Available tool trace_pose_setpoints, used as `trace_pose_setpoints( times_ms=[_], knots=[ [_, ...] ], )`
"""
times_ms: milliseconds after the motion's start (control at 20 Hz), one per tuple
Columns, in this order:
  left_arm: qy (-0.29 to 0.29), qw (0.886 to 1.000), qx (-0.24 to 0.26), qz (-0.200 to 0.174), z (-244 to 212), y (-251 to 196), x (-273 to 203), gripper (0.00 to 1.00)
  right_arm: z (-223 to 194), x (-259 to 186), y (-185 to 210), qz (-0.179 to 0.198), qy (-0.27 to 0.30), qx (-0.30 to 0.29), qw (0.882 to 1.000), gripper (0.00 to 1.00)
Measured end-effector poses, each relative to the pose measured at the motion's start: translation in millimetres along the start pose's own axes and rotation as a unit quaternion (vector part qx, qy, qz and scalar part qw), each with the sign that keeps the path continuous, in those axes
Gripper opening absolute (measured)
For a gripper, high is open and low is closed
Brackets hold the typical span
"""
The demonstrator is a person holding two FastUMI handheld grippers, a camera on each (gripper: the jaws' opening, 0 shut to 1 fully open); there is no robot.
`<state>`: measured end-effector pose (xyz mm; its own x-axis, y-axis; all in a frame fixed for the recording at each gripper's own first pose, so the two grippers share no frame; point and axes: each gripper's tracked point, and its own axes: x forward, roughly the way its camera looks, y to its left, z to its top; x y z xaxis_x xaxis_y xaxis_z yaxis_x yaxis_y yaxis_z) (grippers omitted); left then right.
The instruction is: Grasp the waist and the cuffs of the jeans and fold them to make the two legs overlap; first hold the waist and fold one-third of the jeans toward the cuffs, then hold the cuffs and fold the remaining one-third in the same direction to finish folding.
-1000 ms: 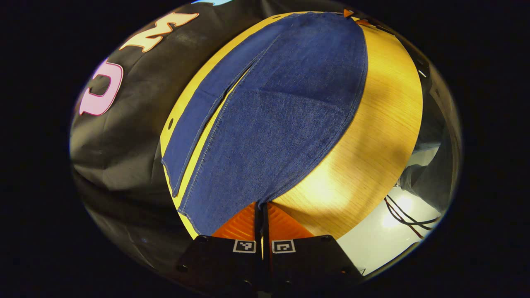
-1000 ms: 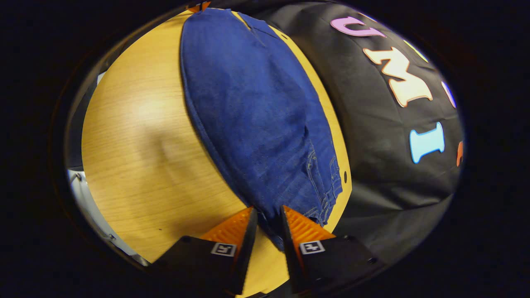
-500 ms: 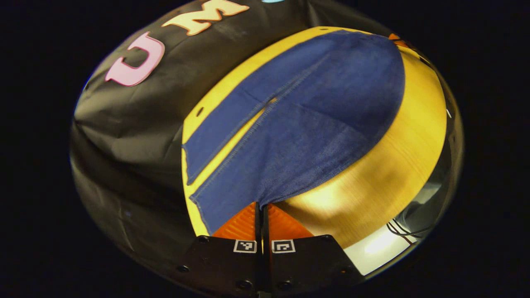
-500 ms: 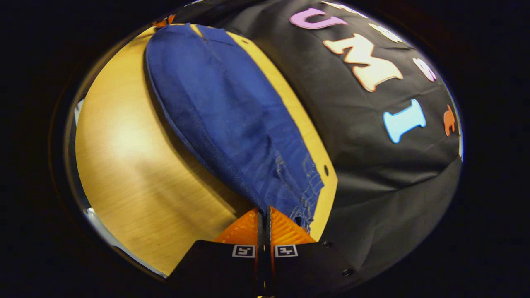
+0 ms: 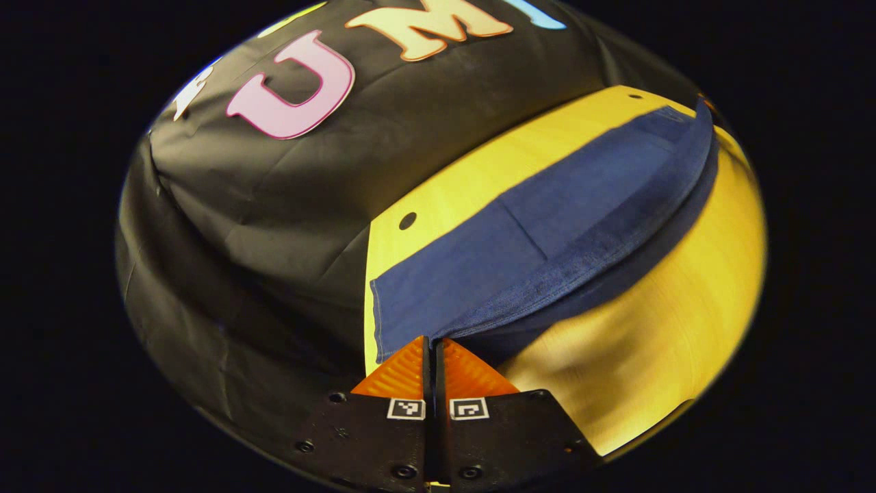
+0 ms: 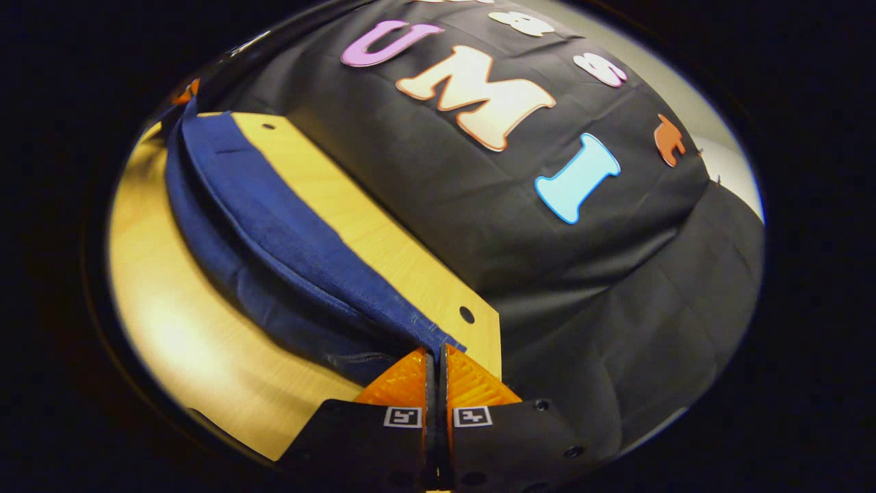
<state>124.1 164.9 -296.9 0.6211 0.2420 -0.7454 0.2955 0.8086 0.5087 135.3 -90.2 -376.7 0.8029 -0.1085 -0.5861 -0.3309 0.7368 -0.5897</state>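
Wooden table (image 5: 657,356); both claws pinch lifted jeans (image 5: 547,253).

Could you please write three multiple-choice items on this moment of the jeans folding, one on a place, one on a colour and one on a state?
1. Where do the jeans lie?
A. on the wooden table
B. on the floor
C. over a chair

2. What colour are the jeans?
A. black
B. dark blue
C. grey

3. How does the left gripper stand?
A. wide open above the table
B. shut on nothing
C. shut on the jeans

Answers:
1 A: the denim rests on the wooden table, in front of the booth wall.
2 B: the fabric shows dark blue in both views.
3 C: its fingers press together on the jeans' edge, which is lifted off the table; the right gripper grips the other end the same way.
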Motion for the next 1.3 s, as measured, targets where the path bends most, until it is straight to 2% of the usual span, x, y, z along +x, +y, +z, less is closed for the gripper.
trace_pose_setpoints(
  times_ms=[150,350,550,750,800,850,900,1000,1050,1200,1300],
  knots=[
    [0.002,0.999,-0.035,0.014,29.3,6.2,39.3,0.00,12.6,43.9,2.8,-0.012,-0.003,0.051,0.999,0.02],
    [0.005,0.999,-0.037,0.025,61.7,10.7,89.7,0.00,18.7,106.6,15.3,-0.003,-0.003,0.079,0.997,0.02],
    [0.027,0.998,-0.041,0.026,68.2,2.6,141.4,0.00,7.6,161.1,39.9,0.020,0.015,0.087,0.996,0.02],
    [0.033,0.998,-0.042,0.032,68.6,-3.5,175.7,0.00,-6.8,190.8,57.8,0.035,0.041,0.095,0.994,0.02],
    [0.026,0.998,-0.059,0.026,70.3,-5.4,174.1,0.00,-6.3,191.1,52.6,0.030,0.046,0.107,0.993,0.05],
    [0.015,0.996,-0.084,0.019,71.0,-8.3,170.5,0.00,-7.6,186.6,42.9,0.022,0.052,0.122,0.991,0.29],
    [0.001,0.995,-0.104,0.008,81.7,-15.7,160.4,0.33,-2.3,184.1,36.7,0.029,0.045,0.151,0.987,0.52],
    [-0.023,0.991,-0.129,0.016,92.8,-8.6,140.1,1.00,2.9,172.9,14.1,0.015,0.042,0.201,0.979,1.00],
    [-0.039,0.989,-0.138,0.022,99.7,-3.4,130.6,0.95,1.8,167.9,-0.1,0.002,0.042,0.223,0.974,0.99],
    [-0.088,0.982,-0.168,0.024,119.1,-0.3,98.8,0.95,-14.3,147.4,-38.6,-0.041,0.053,0.287,0.955,0.99],
    [-0.114,0.977,-0.180,0.021,130.4,1.5,74.7,0.95,-45.1,132.9,-55.4,-0.069,0.080,0.318,0.942,1.00]
  ],
)
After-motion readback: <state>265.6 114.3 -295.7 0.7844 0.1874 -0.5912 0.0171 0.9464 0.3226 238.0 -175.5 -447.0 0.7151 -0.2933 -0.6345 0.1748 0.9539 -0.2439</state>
